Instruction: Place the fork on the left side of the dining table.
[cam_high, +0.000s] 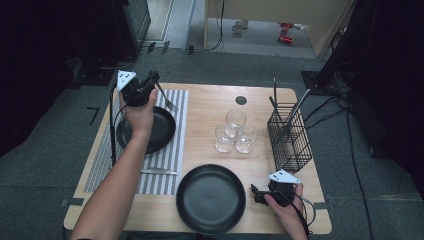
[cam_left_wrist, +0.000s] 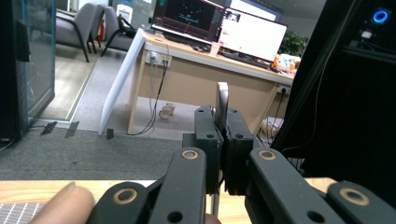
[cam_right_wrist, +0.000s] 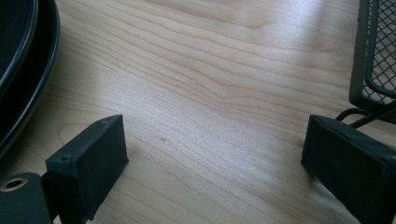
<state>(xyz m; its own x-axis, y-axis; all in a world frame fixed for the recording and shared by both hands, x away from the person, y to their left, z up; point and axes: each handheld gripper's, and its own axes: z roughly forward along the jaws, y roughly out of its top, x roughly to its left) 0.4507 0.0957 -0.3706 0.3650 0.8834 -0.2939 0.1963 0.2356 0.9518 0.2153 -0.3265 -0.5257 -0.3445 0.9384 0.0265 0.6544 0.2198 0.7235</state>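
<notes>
At upper left of the high view we hold the left tongs (cam_high: 151, 80) clamped on a fork (cam_high: 167, 99) above the striped mat (cam_high: 172, 145), seemingly laying a setting, while the right tongs (cam_high: 256, 194) rest wide open, empty, on the surface (cam_high: 210, 102) at lower right.

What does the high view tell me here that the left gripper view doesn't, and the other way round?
High view alone: the fork's tines over the far black plate, a knife on the striped placemat, three glasses, the wire caddy, the near plate and the right gripper. Left gripper view alone: the jaws pressed tight on the fork handle, with a desk and monitors behind. Both: the left gripper holding the fork above the wooden table.
</notes>
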